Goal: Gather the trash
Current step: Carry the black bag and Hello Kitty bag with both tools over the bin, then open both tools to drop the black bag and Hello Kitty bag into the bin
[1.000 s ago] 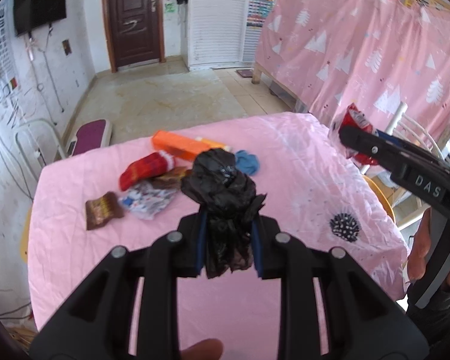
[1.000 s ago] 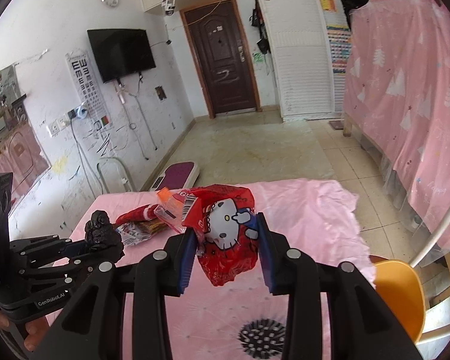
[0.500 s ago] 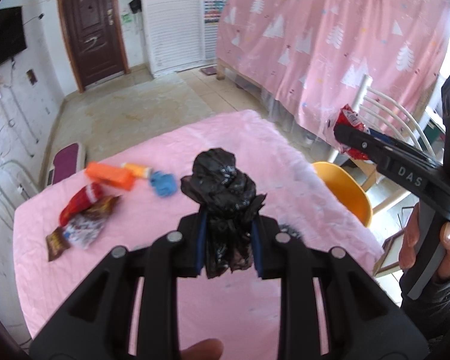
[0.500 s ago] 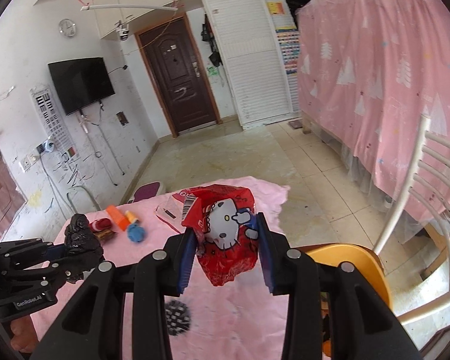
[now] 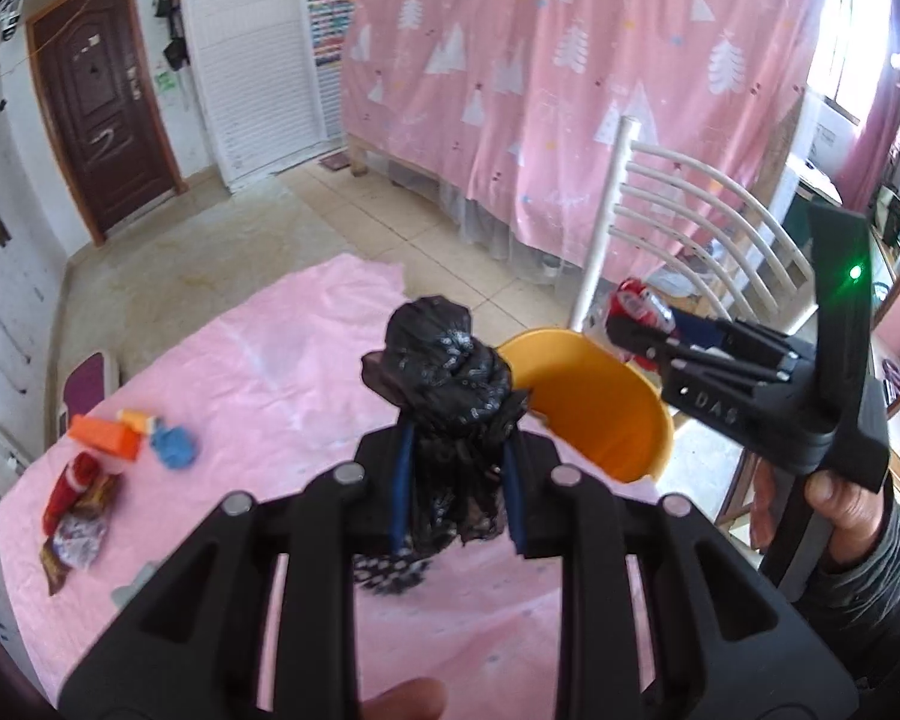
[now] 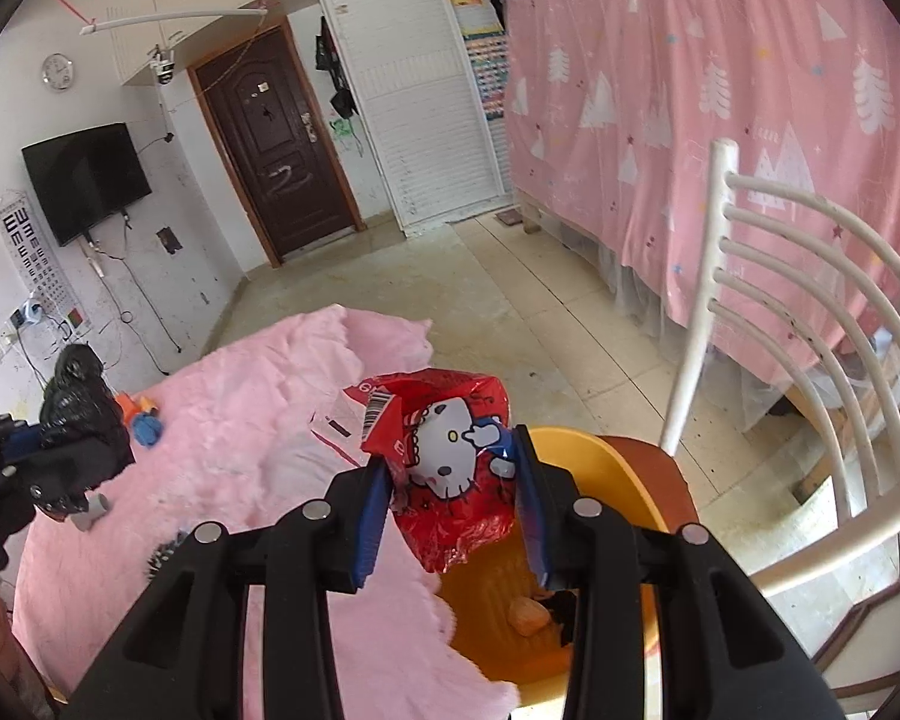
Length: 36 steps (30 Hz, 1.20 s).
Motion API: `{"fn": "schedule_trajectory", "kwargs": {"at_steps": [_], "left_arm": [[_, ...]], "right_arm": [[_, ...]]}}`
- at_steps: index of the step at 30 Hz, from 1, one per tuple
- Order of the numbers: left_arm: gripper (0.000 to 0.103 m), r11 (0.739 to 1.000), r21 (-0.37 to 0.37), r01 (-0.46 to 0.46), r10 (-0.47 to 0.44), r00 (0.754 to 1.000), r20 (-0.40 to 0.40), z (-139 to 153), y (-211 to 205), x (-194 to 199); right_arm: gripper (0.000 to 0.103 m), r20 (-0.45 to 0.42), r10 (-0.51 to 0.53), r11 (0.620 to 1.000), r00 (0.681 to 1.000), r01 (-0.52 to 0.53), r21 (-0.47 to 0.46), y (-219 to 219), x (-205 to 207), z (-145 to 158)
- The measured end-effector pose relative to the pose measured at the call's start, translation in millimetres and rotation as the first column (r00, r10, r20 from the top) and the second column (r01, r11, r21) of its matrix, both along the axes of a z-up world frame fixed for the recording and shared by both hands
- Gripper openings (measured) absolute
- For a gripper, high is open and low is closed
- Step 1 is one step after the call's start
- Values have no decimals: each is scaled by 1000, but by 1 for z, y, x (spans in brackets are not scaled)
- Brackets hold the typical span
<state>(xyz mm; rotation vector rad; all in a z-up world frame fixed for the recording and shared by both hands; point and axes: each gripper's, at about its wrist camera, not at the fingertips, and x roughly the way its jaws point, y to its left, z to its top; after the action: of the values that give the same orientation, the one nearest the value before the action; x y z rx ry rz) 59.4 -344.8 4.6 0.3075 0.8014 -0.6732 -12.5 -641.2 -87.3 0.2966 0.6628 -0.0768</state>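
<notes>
Left claw (image 5: 455,489) clamped on crumpled black bag (image 5: 444,372), over table (image 5: 270,360). Right claw (image 6: 450,507) clamped on red wrapper (image 6: 444,450), above yellow bin (image 6: 624,480). Risk: light wrapper clings to pads or drifts past the rim on release.

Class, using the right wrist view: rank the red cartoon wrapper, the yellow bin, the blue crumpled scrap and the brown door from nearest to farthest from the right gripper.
1. Red cartoon wrapper: clamped in the right gripper.
2. Yellow bin: just below and ahead, beside the table edge.
3. Blue crumpled scrap: far left on the pink table.
4. Brown door: back wall, across the floor.
</notes>
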Motion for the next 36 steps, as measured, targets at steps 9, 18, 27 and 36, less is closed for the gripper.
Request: {"fn": "schedule_trajectory", "kwargs": {"at_steps": [9, 18, 27, 36], "left_arm": [[23, 999, 34, 41, -41, 999, -1, -2, -55, 7], [25, 996, 68, 61, -57, 997, -59, -19, -99, 20], [53, 996, 64, 69, -63, 994, -88, -24, -107, 22], [53, 1000, 24, 10, -8, 996, -89, -11, -68, 33]], "right_arm": [[30, -72, -2, 998, 997, 6, 56, -22, 8, -34], [57, -100, -41, 994, 994, 51, 100, -43, 10, -49], [57, -90, -71, 991, 993, 80, 104, -49, 2, -45], [58, -75, -52, 996, 996, 57, 69, -31, 8, -27]]}}
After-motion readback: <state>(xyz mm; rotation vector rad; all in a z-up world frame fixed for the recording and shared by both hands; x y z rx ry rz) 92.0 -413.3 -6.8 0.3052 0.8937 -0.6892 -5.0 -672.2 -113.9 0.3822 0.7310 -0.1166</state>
